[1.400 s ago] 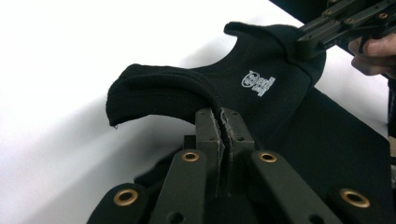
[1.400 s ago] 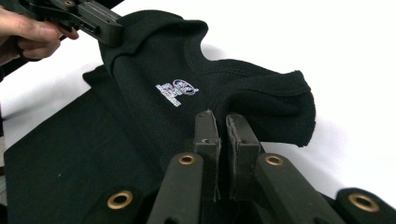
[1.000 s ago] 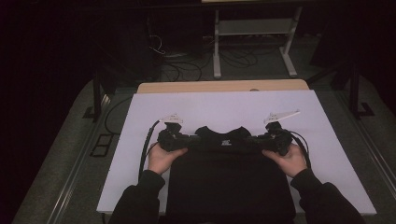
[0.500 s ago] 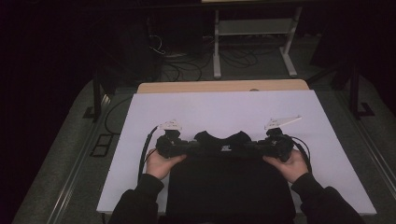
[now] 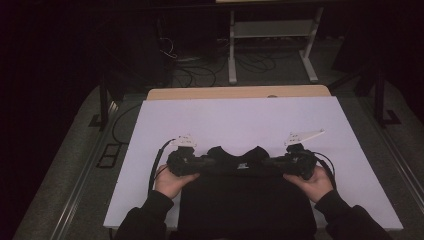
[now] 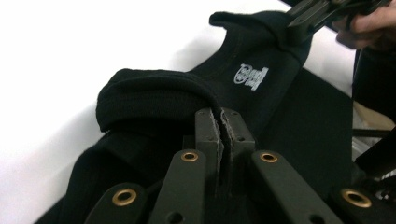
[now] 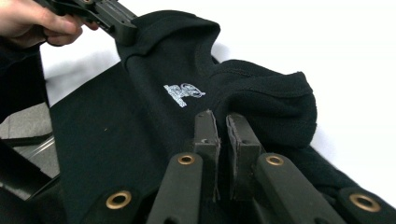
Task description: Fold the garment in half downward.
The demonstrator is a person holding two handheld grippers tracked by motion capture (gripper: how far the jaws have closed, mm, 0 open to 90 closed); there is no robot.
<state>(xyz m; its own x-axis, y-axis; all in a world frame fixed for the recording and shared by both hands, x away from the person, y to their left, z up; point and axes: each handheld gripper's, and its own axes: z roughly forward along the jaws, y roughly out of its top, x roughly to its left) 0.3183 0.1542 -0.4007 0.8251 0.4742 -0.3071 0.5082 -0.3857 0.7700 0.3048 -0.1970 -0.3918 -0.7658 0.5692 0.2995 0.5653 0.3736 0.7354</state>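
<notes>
On the white table (image 5: 240, 120), your left gripper (image 5: 202, 164) at nine o'clock and right gripper (image 5: 272, 163) at three o'clock pinch the black shirt (image 5: 245, 200), so pull both evenly.

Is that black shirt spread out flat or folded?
Mostly spread: the black shirt lies flat on the white table, but its shoulders bunch where both grippers pinch them; its bottom hem is out of frame.
</notes>
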